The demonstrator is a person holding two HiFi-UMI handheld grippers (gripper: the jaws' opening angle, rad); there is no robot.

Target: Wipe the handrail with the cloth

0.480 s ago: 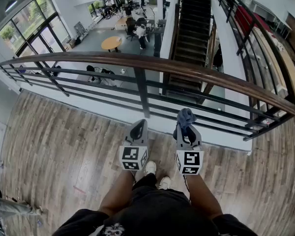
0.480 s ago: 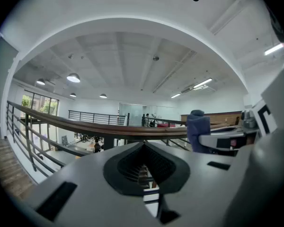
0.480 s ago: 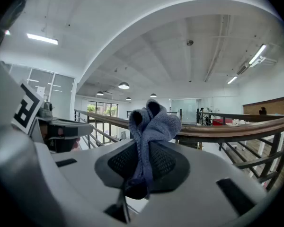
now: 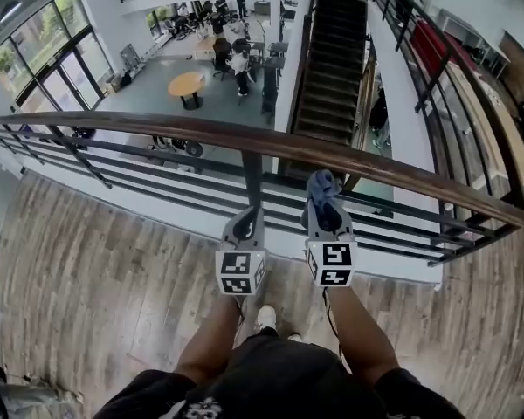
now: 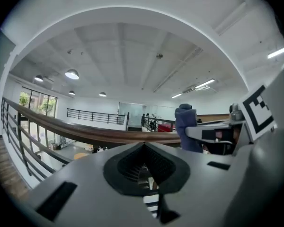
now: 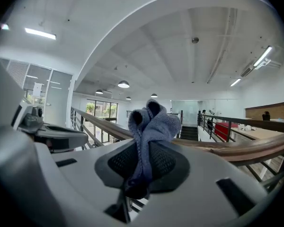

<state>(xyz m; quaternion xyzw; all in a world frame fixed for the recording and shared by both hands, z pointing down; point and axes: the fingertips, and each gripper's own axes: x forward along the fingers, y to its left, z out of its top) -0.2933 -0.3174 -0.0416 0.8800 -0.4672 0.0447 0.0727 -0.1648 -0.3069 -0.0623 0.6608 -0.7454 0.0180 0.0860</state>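
Observation:
A brown wooden handrail (image 4: 244, 136) curves across the head view on black metal bars. My right gripper (image 4: 325, 213) is shut on a bunched blue-grey cloth (image 4: 321, 186), and the cloth's top sits just below the rail's near edge. In the right gripper view the cloth (image 6: 151, 122) sticks up out of the shut jaws, with the handrail (image 6: 255, 148) close behind. My left gripper (image 4: 243, 226) hangs beside it, left of the cloth and below the rail, shut with nothing in it. The left gripper view shows the handrail (image 5: 85, 131) ahead and the cloth (image 5: 187, 126) at right.
Black horizontal bars and a post (image 4: 252, 182) fill the space under the rail. Beyond it is an open drop to a lower floor with a round table (image 4: 185, 84) and a staircase (image 4: 332, 51). I stand on wood plank flooring (image 4: 87, 269), shoes (image 4: 264, 318) near the railing's base.
Both grippers have risen and moved forward toward the railing. The cloth now reaches close under the handrail. The rail sits lower and nearer in the head view.

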